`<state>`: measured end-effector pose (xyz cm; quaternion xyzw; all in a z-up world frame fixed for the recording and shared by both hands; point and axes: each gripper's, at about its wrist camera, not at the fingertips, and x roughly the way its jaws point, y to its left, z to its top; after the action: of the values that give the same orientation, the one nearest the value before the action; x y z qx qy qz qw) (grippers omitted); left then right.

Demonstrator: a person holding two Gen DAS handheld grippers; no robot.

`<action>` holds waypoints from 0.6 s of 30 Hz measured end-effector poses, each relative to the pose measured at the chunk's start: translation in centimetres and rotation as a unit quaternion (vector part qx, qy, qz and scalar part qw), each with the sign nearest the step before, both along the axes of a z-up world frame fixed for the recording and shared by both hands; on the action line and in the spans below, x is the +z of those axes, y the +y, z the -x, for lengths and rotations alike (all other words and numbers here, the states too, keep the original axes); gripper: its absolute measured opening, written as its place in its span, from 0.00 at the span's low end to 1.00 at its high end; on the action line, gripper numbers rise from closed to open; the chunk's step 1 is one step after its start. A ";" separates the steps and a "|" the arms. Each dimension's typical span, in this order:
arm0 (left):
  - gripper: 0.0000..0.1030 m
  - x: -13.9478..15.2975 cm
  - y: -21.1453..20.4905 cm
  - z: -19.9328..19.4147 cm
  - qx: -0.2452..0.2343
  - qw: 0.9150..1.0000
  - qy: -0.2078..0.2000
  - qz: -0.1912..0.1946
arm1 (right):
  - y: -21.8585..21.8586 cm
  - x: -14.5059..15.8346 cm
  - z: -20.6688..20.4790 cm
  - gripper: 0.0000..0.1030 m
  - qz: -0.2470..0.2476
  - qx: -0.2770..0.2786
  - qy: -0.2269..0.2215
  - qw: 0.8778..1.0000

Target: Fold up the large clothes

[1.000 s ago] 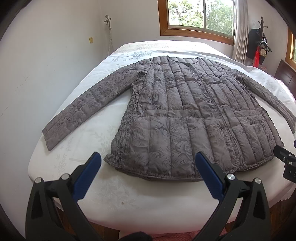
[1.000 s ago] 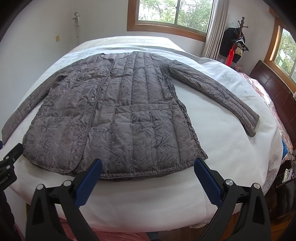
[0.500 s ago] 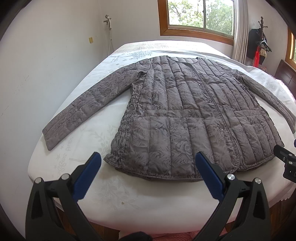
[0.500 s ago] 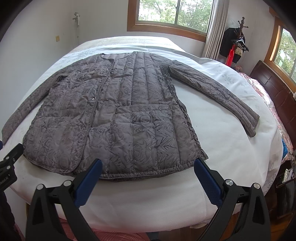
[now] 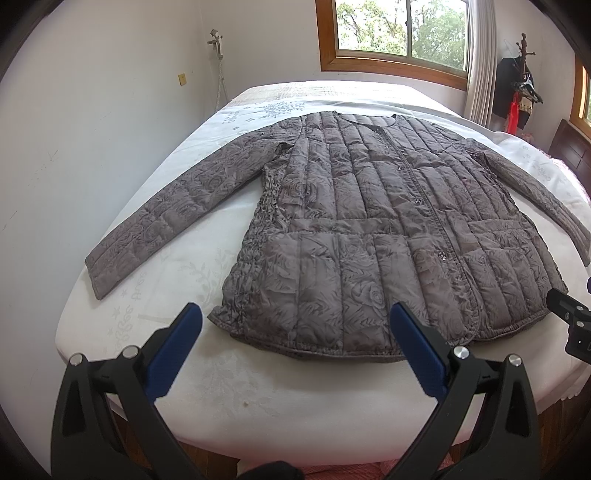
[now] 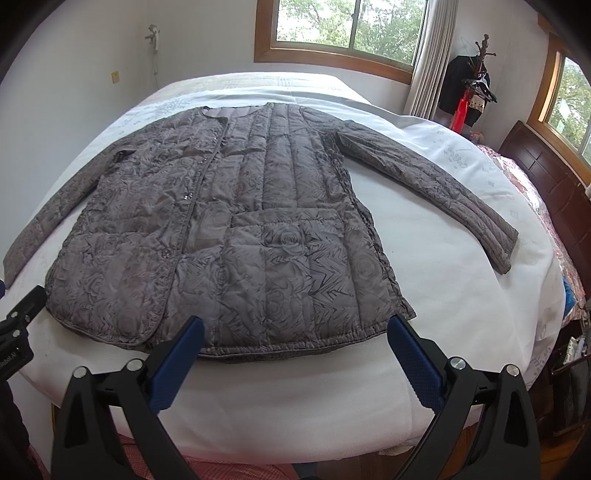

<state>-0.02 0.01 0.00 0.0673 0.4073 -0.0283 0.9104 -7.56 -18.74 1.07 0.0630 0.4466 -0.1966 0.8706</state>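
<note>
The grey quilted jacket with a rose pattern [image 5: 373, 229] lies flat and face up on the white patterned bedspread [image 5: 166, 273], its front closed, its hem toward the near edge of the bed and its round neckline toward the wood-framed window [image 5: 399, 33]. At the far left, one sleeve [image 5: 177, 206] stretches out over the sheet, angled toward the white wall. The left gripper [image 5: 295, 345] hovers just short of the hem, its blue-padded fingers [image 5: 173, 354] spread wide with nothing between them. Further right, the right gripper [image 6: 295, 350] hangs before the other half of the hem, its own blue pads [image 6: 415, 363] likewise wide apart and empty; whether their tips touch the fabric is hard to tell through the fisheye. The jacket's other sleeve [image 6: 436, 188] runs out toward the right side of the bed. Beyond it stands a dark wooden headboard [image 6: 546, 184], and a coat stand with dark clothing [image 6: 469, 92] sits in the corner.
</note>
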 end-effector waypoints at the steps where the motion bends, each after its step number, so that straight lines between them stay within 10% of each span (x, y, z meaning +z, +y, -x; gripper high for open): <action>1: 0.98 0.0 0.0 0.0 0.000 1.000 0.000 0.000 | -0.2 0.0 -0.1 0.97 0.000 0.000 -0.001 1.000; 18: 0.98 -0.2 0.3 -0.2 0.000 1.000 0.000 0.000 | 0.2 0.2 -0.3 0.97 0.003 0.002 -0.002 1.000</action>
<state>0.20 0.31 -0.25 0.0675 0.4070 -0.0279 0.9105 -7.26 -18.57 1.30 0.0604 0.4441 -0.1960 0.8722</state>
